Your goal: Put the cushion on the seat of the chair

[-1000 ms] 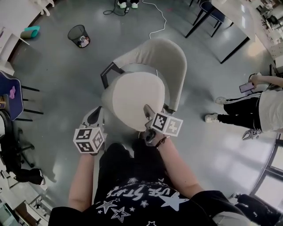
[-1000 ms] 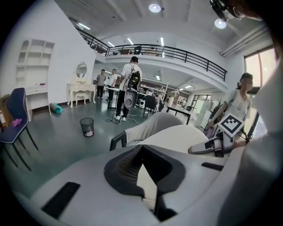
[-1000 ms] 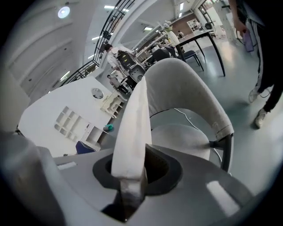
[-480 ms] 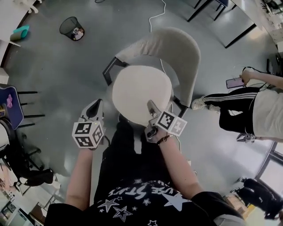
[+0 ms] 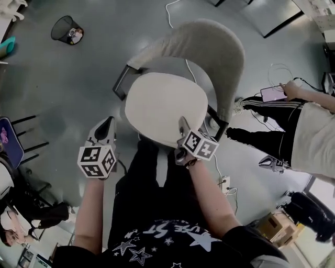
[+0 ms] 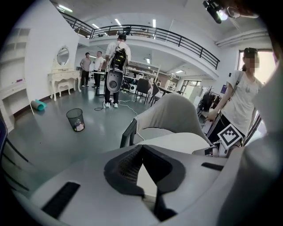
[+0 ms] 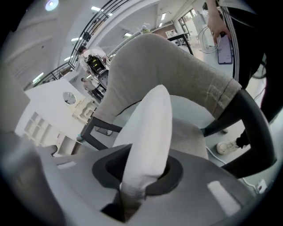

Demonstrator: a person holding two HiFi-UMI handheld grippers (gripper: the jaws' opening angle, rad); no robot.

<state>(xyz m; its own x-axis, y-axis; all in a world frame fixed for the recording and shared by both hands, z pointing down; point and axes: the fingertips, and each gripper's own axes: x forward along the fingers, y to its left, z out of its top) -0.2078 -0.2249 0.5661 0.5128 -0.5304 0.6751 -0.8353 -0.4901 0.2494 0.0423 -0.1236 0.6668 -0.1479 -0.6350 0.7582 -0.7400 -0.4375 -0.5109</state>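
Note:
A round white cushion (image 5: 165, 107) lies flat over the seat of the grey chair (image 5: 209, 47), inside its curved back. My right gripper (image 5: 183, 125) pinches the cushion's near edge. In the right gripper view the cushion (image 7: 148, 132) runs edge-on into the right gripper (image 7: 132, 185), squeezed between the pads, with the grey seat (image 7: 190, 137) just below; the jaws are opening. My left gripper (image 5: 106, 125) hangs left of the cushion, apart from it, its fingers together and empty. In the left gripper view the left gripper (image 6: 142, 148) points past the cushion (image 6: 177, 141) toward the chair (image 6: 172, 114).
A black mesh waste bin (image 5: 67, 30) stands on the floor at the far left. A person (image 5: 309, 131) holding a phone (image 5: 272, 94) is close on the right of the chair. A cable (image 5: 175, 10) trails behind it, and a dark chair (image 5: 10, 141) stands at the left edge.
Both grippers have come down, and the cushion has sunk with the right one onto the seat. The left gripper has drifted left, away from the cushion's edge.

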